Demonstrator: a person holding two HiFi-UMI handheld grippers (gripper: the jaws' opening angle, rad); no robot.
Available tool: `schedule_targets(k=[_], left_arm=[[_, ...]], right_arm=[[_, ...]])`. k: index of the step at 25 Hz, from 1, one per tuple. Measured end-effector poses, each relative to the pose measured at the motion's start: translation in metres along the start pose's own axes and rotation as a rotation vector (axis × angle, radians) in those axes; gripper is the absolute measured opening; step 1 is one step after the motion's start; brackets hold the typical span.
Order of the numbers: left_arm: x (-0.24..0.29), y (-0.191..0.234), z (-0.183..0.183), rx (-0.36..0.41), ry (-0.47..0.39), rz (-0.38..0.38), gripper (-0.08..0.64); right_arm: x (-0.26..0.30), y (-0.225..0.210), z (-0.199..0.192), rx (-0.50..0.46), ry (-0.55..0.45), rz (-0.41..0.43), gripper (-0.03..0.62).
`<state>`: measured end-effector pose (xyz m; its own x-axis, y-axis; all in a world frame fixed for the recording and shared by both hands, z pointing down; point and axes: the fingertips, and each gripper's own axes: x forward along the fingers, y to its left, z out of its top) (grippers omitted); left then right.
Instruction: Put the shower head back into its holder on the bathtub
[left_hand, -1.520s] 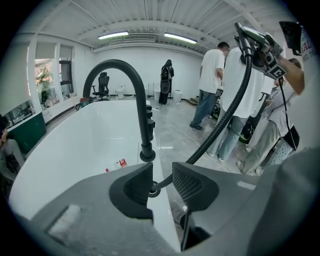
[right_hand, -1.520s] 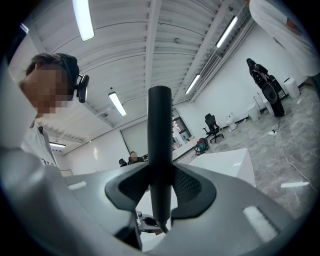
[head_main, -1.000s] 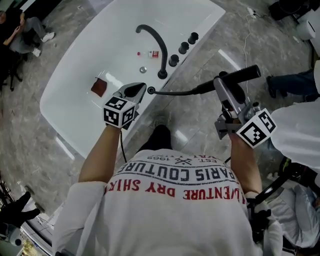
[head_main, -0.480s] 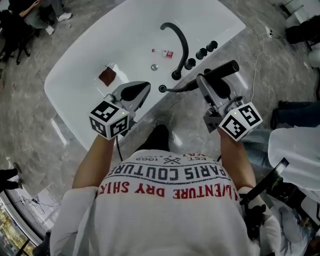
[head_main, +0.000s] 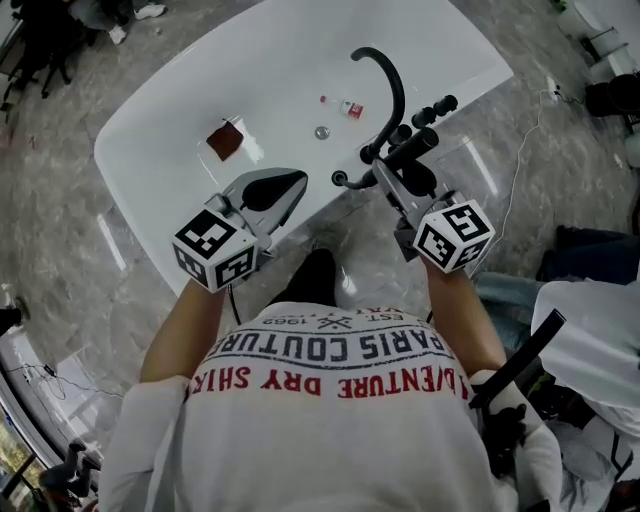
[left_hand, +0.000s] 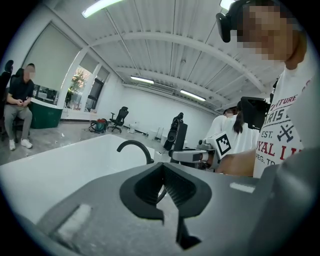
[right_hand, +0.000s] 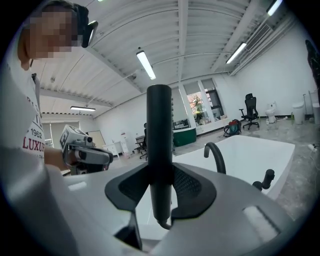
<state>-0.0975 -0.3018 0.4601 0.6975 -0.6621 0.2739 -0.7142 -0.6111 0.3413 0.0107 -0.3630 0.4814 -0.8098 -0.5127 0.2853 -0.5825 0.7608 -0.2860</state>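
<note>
The black shower head (head_main: 420, 143) lies across the jaws of my right gripper (head_main: 392, 178), which is shut on its handle just above the white bathtub's (head_main: 160, 150) near rim. In the right gripper view the handle (right_hand: 159, 145) stands upright between the pads. Its black hose (head_main: 352, 184) curls down to a small black fitting (head_main: 338, 180) on the rim, beside the curved black faucet (head_main: 388, 75) and the knobs (head_main: 437, 108). My left gripper (head_main: 290, 183) hovers over the rim to the left, shut and empty (left_hand: 163, 175).
In the tub lie a brown square (head_main: 225, 140), a small bottle (head_main: 350, 108) and the drain (head_main: 322, 131). A cable (head_main: 520, 150) runs over the marble floor at the right. A seated person (left_hand: 20, 105) and office chairs are beyond the tub.
My right gripper has carried the shower head leftwards and down, close to the faucet and knobs. My left gripper has risen a little and stays shut.
</note>
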Motion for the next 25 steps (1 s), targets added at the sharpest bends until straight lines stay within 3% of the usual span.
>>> schedule_targets(k=[9, 16, 25], left_arm=[[-0.008, 0.004, -0.014, -0.018, 0.020, 0.020, 0.003], [-0.011, 0.024, -0.025, -0.058, 0.022, 0.044, 0.003], [-0.014, 0.035, -0.046, -0.090, 0.043, 0.061, 0.003]], right_arm=[[0.044, -0.018, -0.063, -0.036, 0.111, -0.017, 0.138], [0.071, -0.030, -0.111, -0.084, 0.251, -0.011, 0.138], [0.095, -0.047, -0.176, -0.054, 0.391, -0.037, 0.138]])
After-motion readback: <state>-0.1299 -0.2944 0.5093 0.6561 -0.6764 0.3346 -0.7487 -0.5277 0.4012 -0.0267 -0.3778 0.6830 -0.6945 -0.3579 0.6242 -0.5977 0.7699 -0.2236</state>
